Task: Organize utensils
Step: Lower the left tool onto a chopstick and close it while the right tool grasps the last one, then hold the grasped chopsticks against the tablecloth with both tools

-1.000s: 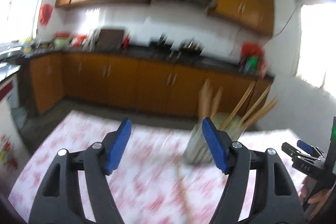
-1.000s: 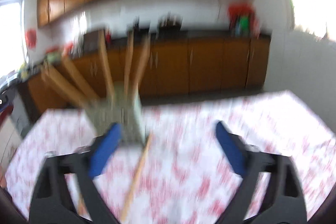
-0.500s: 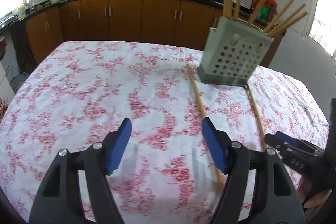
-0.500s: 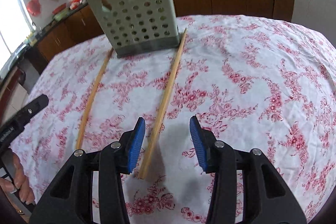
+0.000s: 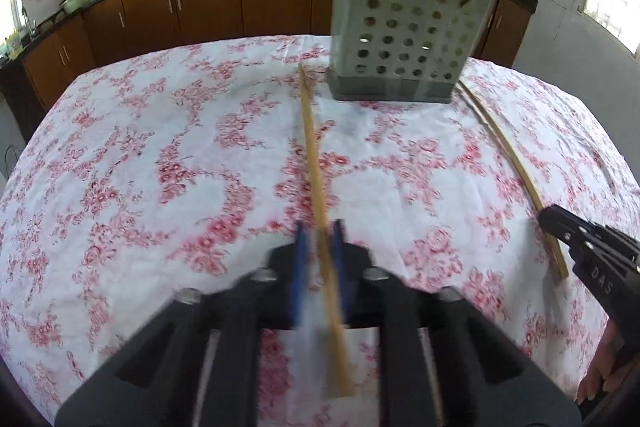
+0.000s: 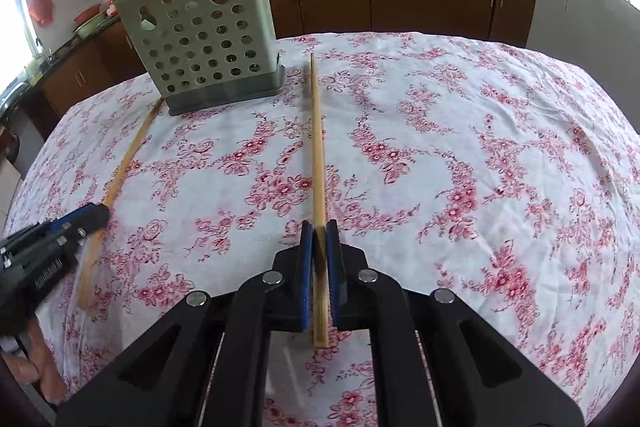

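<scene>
Left gripper (image 5: 320,247), motion-blurred, has its jaws clamped on one chopstick (image 5: 314,163); right gripper (image 6: 319,239) pinches another chopstick (image 6: 317,147). Both sticks run ahead of the jaws across the table (image 6: 460,155) toward the holder (image 6: 200,39), whose chopstick tops are cut off.

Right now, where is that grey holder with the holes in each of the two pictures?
Left wrist view: the grey holder stands upper right of centre, beyond the left gripper.
Right wrist view: the holder stands upper left.
Shared landmark: the flowered tablecloth under it.
</scene>
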`<action>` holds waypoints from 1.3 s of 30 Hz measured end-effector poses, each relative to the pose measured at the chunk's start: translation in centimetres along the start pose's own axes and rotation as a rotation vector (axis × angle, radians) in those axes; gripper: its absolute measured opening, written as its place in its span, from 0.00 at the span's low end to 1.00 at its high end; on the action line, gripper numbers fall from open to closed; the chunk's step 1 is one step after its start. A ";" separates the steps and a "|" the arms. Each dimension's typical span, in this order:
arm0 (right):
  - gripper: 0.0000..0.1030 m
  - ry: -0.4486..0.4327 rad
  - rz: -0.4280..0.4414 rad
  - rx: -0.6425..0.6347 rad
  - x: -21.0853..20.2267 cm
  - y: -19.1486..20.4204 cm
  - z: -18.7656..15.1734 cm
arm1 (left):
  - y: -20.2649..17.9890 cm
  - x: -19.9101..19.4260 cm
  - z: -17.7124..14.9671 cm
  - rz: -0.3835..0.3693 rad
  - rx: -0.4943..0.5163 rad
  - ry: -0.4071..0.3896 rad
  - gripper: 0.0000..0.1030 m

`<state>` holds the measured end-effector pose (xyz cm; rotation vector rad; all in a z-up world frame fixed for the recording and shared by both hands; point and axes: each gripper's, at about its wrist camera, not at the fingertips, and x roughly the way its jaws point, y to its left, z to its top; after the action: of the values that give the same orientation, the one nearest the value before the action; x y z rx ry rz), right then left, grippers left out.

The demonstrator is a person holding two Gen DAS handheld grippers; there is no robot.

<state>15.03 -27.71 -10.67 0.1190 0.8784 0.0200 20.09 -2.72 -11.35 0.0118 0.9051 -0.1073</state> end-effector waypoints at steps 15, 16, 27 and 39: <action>0.08 -0.010 -0.062 -0.013 1.8 -1.7 2.1 | 6.0 0.8 1.3 0.091 -0.040 -0.005 0.15; 0.08 -0.010 -0.059 -0.011 1.8 -1.7 2.1 | 6.0 0.7 1.3 0.089 -0.041 -0.005 0.15; 0.09 -0.011 -0.056 -0.006 1.7 -1.4 2.1 | 6.7 0.5 1.2 0.052 -0.072 -0.007 0.17; 0.09 -0.011 -0.057 -0.007 1.7 -1.5 2.1 | 5.8 0.6 1.2 0.058 -0.034 -0.003 0.27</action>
<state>17.68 -29.33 -10.80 0.0871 0.8706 -0.0309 21.96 2.92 -11.32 0.0067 0.9031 -0.0380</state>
